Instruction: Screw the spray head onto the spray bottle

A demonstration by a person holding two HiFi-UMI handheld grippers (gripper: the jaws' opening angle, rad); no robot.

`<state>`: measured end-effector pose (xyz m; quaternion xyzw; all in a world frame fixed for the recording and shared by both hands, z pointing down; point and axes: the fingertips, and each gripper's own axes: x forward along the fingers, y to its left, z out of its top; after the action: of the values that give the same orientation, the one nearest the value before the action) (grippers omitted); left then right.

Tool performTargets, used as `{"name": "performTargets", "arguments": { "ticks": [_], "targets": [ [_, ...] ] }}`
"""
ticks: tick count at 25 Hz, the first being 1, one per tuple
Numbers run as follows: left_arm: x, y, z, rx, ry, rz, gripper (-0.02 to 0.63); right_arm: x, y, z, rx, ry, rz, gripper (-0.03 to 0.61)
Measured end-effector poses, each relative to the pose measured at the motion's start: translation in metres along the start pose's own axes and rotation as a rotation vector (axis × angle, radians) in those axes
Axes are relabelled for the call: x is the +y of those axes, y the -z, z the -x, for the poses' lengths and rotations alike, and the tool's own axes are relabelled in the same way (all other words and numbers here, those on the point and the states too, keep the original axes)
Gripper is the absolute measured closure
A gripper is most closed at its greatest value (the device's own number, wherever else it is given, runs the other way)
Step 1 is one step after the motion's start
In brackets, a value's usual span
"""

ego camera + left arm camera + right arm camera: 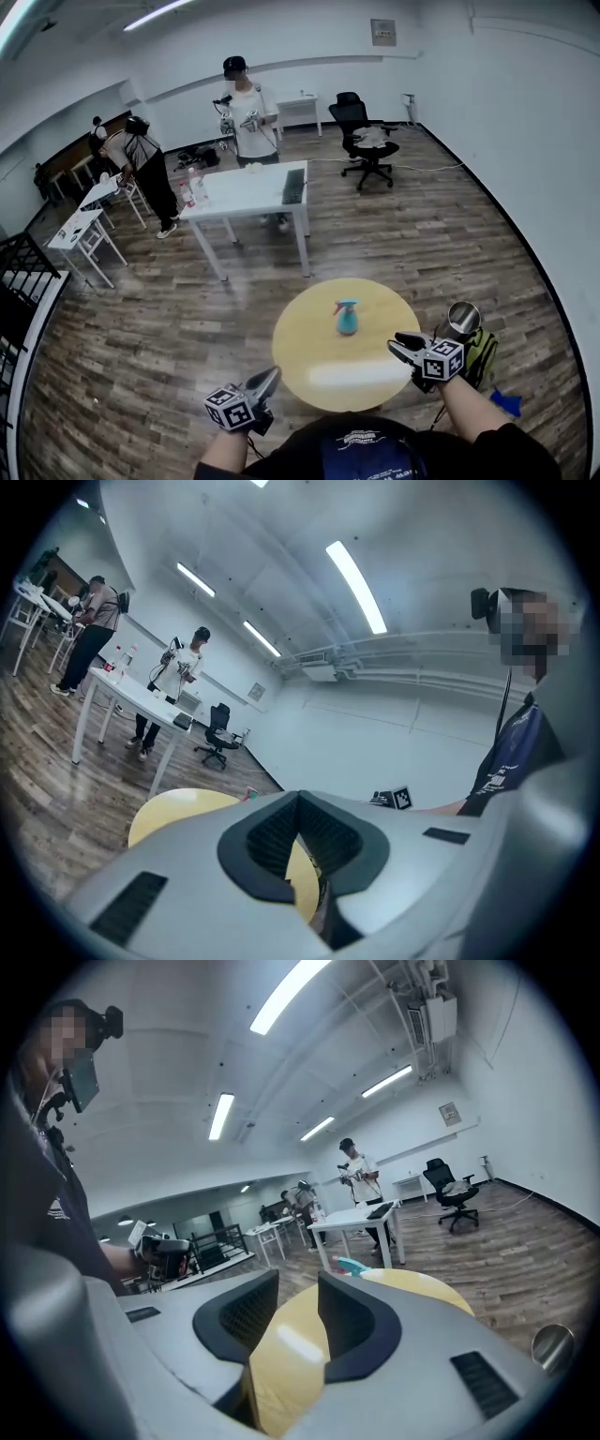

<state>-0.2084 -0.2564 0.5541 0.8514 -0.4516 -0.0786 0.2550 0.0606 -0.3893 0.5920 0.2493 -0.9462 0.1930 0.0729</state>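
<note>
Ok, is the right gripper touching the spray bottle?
Apart. The head view shows the right gripper at the edge of the table, a bare stretch lying between it and the spray bottle.

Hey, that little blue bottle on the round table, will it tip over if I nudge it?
Probably tips easily: the bottle stands upright, alone, narrowing toward its top. Likely light, being small. It may slide on the glossy table.

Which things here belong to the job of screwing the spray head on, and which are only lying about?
For the job: spray bottle, spray head atop it, round table, left gripper, right gripper.

Lying about: white table, keyboard, office chair, metal cup.
</note>
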Motion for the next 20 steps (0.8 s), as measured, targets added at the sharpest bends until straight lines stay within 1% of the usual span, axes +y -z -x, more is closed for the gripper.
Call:
{"name": "performTargets", "arguments": {
  "ticks": [3,5,10,15,20],
  "targets": [
    [-0.007,-0.001,-0.048,-0.013,-0.028,0.011,0.606,-0.047,-0.013,-0.003,0.004,-0.044,0.000,0.413],
    [-0.012,0.001,-0.078,-0.017,-0.039,0.019,0.606,-0.072,-0.014,-0.003,0.020,-0.070,0.002,0.399],
    [-0.016,0.008,-0.129,0.021,-0.054,0.020,0.606,-0.116,-0.005,-0.010,0.043,-0.110,-0.013,0.367],
    [0.003,0.001,-0.151,0.032,-0.049,0.021,0.606,-0.138,0.001,-0.023,0.060,-0.110,-0.018,0.339],
    [0.043,-0.016,-0.160,0.047,0.010,0.021,0.606,-0.142,-0.007,-0.061,0.064,-0.069,-0.012,0.333]
  ]
}}
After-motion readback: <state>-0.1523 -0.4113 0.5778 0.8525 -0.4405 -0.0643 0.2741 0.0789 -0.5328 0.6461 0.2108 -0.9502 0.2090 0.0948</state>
